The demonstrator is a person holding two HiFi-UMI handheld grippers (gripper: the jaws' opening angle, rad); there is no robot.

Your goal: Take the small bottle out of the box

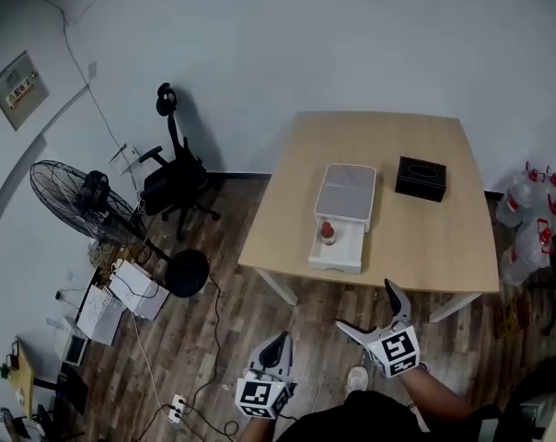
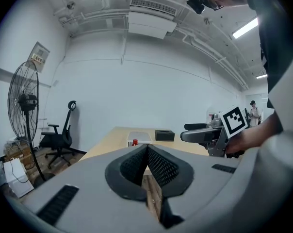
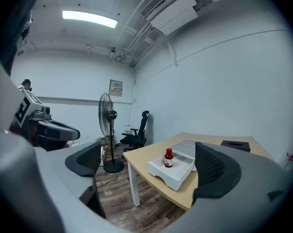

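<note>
A small red bottle (image 1: 327,233) stands upright in the pulled-out drawer of a white box (image 1: 344,194) on the wooden table (image 1: 444,238). In the right gripper view the bottle (image 3: 169,158) sits in the open drawer (image 3: 173,172), well ahead of the jaws. My right gripper (image 1: 367,314) hangs open off the table's near edge, above the floor. My left gripper (image 1: 279,343) is lower and to the left, shut with nothing in it; its view shows the jaws (image 2: 147,149) pressed together and the bottle (image 2: 135,142) far off.
A black tissue box (image 1: 420,178) lies on the table right of the white box. A black office chair (image 1: 175,180) and a standing fan (image 1: 85,203) stand on the wooden floor at left, with white boxes (image 1: 131,290) and cables. Large water bottles (image 1: 527,212) are at the right wall.
</note>
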